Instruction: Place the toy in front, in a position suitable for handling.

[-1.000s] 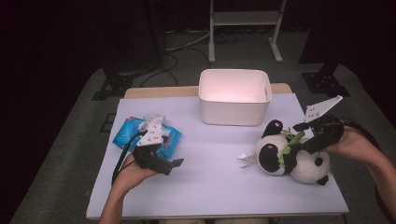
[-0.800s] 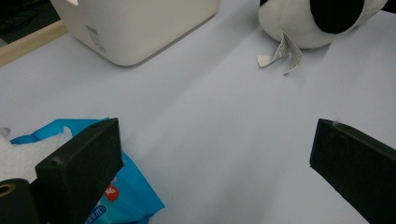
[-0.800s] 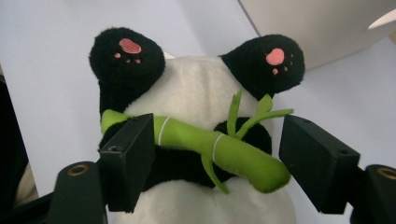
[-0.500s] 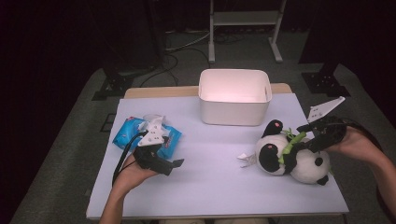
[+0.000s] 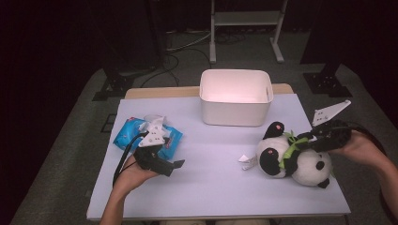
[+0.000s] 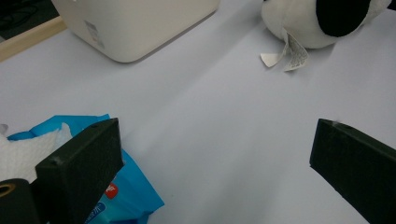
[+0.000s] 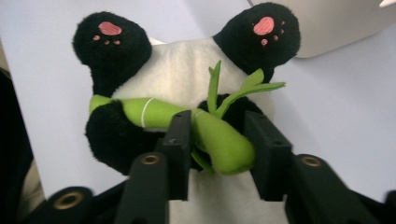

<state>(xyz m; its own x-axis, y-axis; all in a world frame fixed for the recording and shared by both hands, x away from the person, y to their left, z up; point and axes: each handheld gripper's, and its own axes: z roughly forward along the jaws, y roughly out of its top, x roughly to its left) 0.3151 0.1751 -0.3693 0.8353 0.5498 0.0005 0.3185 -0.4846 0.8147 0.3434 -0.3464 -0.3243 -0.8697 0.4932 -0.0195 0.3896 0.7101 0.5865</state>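
A black-and-white panda plush (image 5: 291, 159) lies on its back at the right of the pale table (image 5: 211, 187), holding a green bamboo stalk (image 7: 219, 140). My right gripper (image 5: 312, 140) reaches it from the right. In the right gripper view this gripper (image 7: 217, 140) is shut on the bamboo stalk, over the panda's belly (image 7: 187, 70). At the left, my left gripper (image 5: 164, 161) rests open just in front of a blue wipes pack (image 5: 133, 133). In its own view the left gripper (image 6: 215, 140) stands wide apart with bare table between the jaws, and the pack (image 6: 126, 196) lies beside the left one.
A white bin (image 5: 234, 96) stands at the back middle of the table, its wall (image 6: 135, 23) seen in the left gripper view. A paper tag (image 5: 246, 161) sticks out from the panda's left side. The table's edges are near both hands.
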